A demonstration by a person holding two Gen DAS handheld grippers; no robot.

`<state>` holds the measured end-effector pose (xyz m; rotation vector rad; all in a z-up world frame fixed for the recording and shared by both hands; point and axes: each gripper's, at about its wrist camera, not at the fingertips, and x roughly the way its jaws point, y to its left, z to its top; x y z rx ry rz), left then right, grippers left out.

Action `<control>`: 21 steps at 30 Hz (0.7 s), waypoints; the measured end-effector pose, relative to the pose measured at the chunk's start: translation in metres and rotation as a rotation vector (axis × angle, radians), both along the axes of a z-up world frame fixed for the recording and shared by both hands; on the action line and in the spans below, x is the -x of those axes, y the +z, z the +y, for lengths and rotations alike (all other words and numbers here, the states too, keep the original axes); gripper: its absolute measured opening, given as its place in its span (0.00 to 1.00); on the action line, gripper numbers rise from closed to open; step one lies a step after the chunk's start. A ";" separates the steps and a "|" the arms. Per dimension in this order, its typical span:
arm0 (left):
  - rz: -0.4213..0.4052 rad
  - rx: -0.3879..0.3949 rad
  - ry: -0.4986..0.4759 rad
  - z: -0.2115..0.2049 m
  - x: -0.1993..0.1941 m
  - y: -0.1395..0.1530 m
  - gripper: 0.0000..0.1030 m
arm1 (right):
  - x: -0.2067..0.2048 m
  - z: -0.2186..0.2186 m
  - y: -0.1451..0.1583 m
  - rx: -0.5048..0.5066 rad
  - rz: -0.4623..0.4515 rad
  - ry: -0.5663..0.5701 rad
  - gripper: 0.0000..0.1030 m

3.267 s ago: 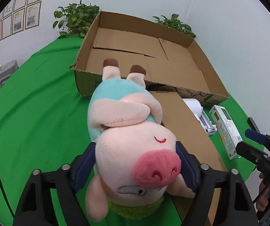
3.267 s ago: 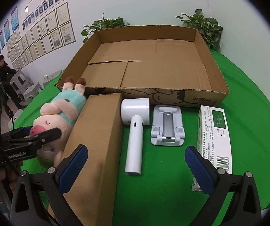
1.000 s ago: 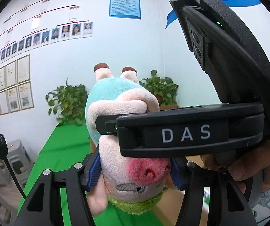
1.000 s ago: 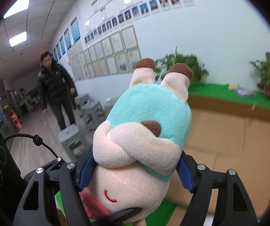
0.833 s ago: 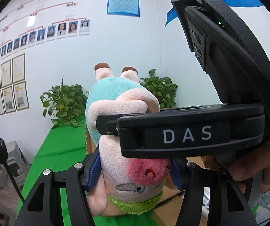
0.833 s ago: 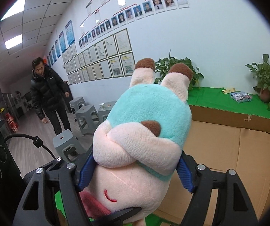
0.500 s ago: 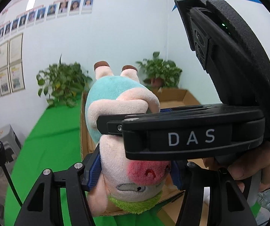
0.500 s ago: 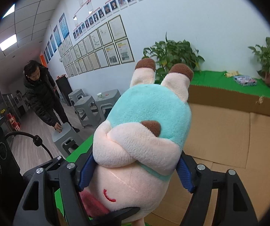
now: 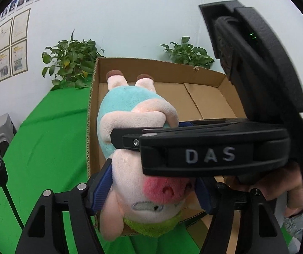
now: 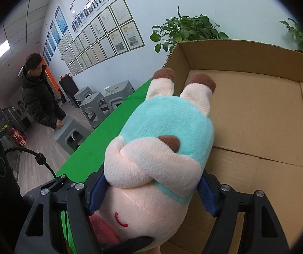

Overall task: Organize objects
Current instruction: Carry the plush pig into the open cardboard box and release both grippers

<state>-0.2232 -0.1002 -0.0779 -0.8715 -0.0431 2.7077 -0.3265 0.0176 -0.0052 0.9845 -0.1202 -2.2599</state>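
**Plush pig held by both grippers above the cardboard box**

Plush pig (image 9: 134, 131) hangs in the air, head toward the cameras and brown-tipped feet pointing away, over the near left corner of the open cardboard box (image 9: 206, 99). It wears a teal shirt, its arms are folded across the chest, and its pink snout faces the left wrist camera. The left gripper (image 9: 151, 192) has its jaws clenched on the pig's head, the blue pads (image 9: 100, 188) pressing into the cheeks on either side. The right gripper (image 10: 149, 192) grasps the same toy lower on the head, just under the folded arms, with its blue pads (image 10: 207, 196) sunk into the plush. In the left wrist view the black body of the right gripper (image 9: 215, 152), marked DAS, crosses in front of the pig's face, and a hand (image 9: 278, 182) shows behind it. The box sits on a green tabletop (image 9: 41, 144), its inside bare brown card. Potted plants (image 9: 73, 63) stand at the far wall behind the box. In the right wrist view a person in a dark jacket (image 10: 39, 97) stands beside grey stools (image 10: 100, 103) on the floor, well apart from the tabletop
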 end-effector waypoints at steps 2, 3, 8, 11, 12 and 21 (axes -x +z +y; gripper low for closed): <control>0.004 -0.002 0.006 -0.009 -0.003 0.000 0.67 | 0.001 -0.001 -0.001 -0.007 0.009 -0.003 0.71; 0.005 -0.001 0.010 -0.012 -0.008 0.004 0.67 | 0.002 -0.001 -0.003 -0.014 0.011 -0.009 0.71; -0.019 -0.019 0.038 -0.036 -0.014 0.006 0.66 | 0.012 -0.002 -0.021 -0.011 -0.043 -0.025 0.71; -0.033 -0.007 0.043 -0.038 -0.026 0.008 0.58 | 0.005 -0.008 -0.026 -0.038 0.003 -0.030 0.73; -0.044 -0.005 0.044 -0.039 -0.028 0.006 0.57 | 0.006 -0.009 -0.026 -0.036 0.009 -0.029 0.76; -0.049 -0.013 0.078 -0.047 -0.037 0.010 0.59 | 0.000 0.011 -0.025 0.013 -0.025 -0.050 0.99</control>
